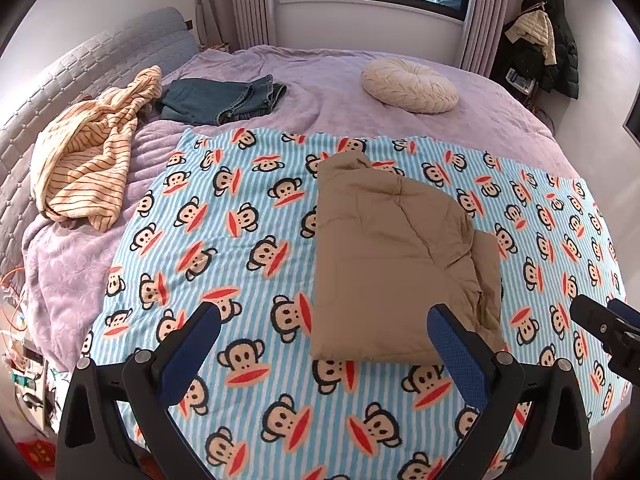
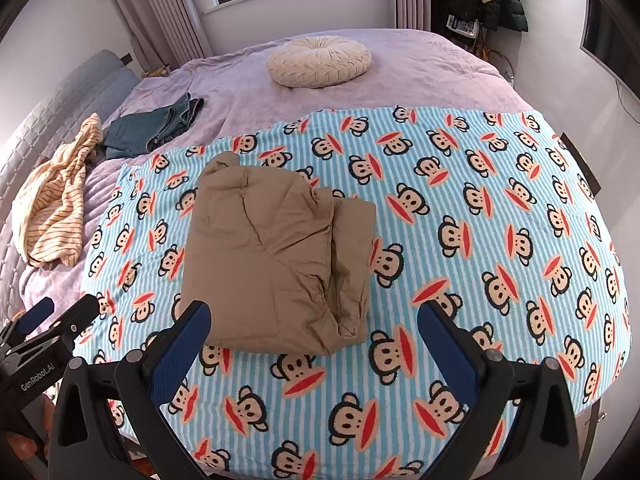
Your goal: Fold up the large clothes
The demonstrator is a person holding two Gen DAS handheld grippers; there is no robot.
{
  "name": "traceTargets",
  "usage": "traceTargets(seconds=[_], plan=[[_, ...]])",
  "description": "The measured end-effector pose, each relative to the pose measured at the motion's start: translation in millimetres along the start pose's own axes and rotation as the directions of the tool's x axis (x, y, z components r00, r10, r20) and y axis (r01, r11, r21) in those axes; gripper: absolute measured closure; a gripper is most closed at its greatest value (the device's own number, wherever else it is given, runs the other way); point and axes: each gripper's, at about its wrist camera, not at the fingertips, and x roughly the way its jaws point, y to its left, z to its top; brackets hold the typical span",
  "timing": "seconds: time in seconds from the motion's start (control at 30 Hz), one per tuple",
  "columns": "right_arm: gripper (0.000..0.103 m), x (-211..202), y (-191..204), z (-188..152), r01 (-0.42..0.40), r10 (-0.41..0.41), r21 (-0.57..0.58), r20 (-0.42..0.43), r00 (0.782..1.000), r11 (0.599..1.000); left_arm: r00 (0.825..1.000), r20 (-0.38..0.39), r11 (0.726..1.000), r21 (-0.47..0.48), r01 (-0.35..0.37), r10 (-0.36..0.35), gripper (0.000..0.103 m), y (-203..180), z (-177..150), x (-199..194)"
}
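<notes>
Spread over the bed (image 1: 328, 76), a monkey-print blanket (image 1: 248, 248) serves as folding surface for the tan padded garment (image 1: 392, 264), lying folded at its middle, while the left gripper (image 1: 324, 334) and right gripper (image 2: 314, 330) hover near it, both released and empty.

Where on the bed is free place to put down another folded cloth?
Free: monkey blanket right of the tan folded jacket, and purple cover between jeans and round cushion. Crowded: left side, striped garment beside jeans.
</notes>
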Motion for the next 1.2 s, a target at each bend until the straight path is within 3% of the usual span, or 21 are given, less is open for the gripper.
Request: traceTargets(seconds=[1.2], plan=[[0.0,-2.8,4.4,-6.0,-0.002,0.002,0.007,-0.004,1.0,1.0,1.0,-0.001,1.0,-0.003,-0.004,0.004,0.0,1.8,-1.7,-1.5]])
